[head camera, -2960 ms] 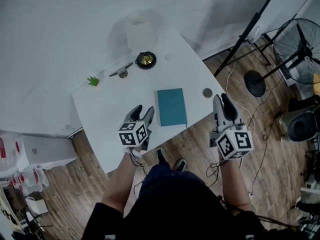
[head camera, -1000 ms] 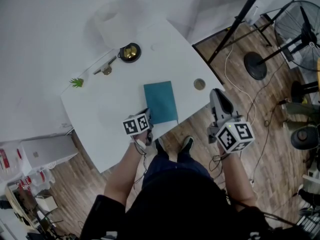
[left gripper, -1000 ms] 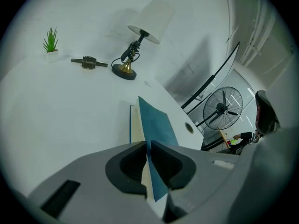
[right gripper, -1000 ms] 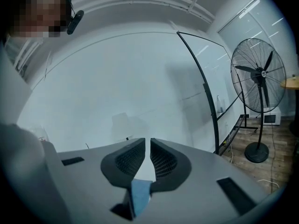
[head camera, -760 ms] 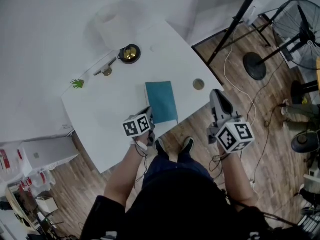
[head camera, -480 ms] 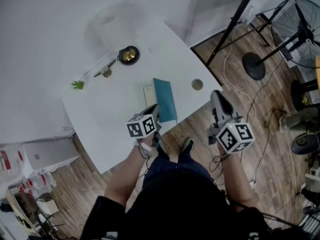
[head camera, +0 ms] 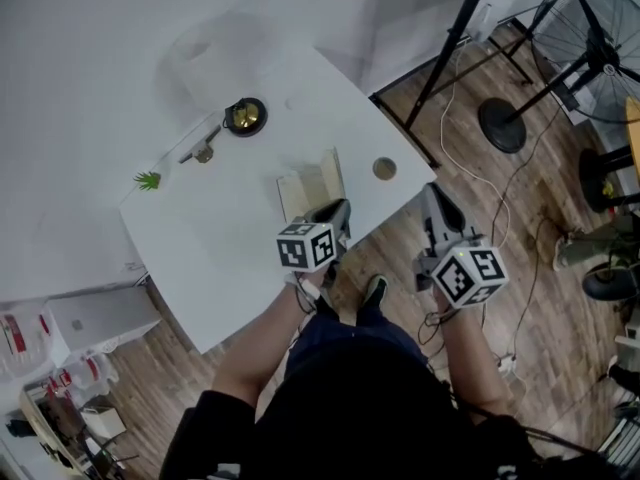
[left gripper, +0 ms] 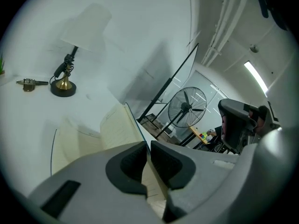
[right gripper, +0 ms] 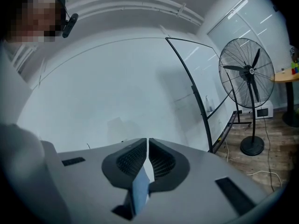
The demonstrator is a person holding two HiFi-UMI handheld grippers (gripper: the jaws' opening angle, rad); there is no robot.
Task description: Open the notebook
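Note:
The notebook (head camera: 303, 192) lies near the front edge of the white table (head camera: 220, 238). Its teal cover stands nearly upright, and cream lined pages (left gripper: 114, 127) show beneath it. My left gripper (head camera: 338, 211) is shut on the cover's free edge. In the left gripper view that thin teal edge runs between the pressed pads of the left gripper (left gripper: 148, 146). My right gripper (head camera: 438, 196) hangs off the table's right side, apart from the notebook. In the right gripper view the jaws of the right gripper (right gripper: 147, 141) are closing, almost together, with nothing from the table between them.
A small lamp (head camera: 245, 116) with a white shade stands at the table's back, with a metal piece (head camera: 200, 153) and a tiny green plant (head camera: 148, 180) to its left. A round disc (head camera: 384, 168) lies right of the notebook. A fan (head camera: 600, 28) and a black stand (head camera: 455, 53) occupy the wooden floor.
The closed teal notebook now has its cover raised from flat to nearly upright, showing cream pages. My left gripper rose and swung right with the cover. The right gripper barely moved.

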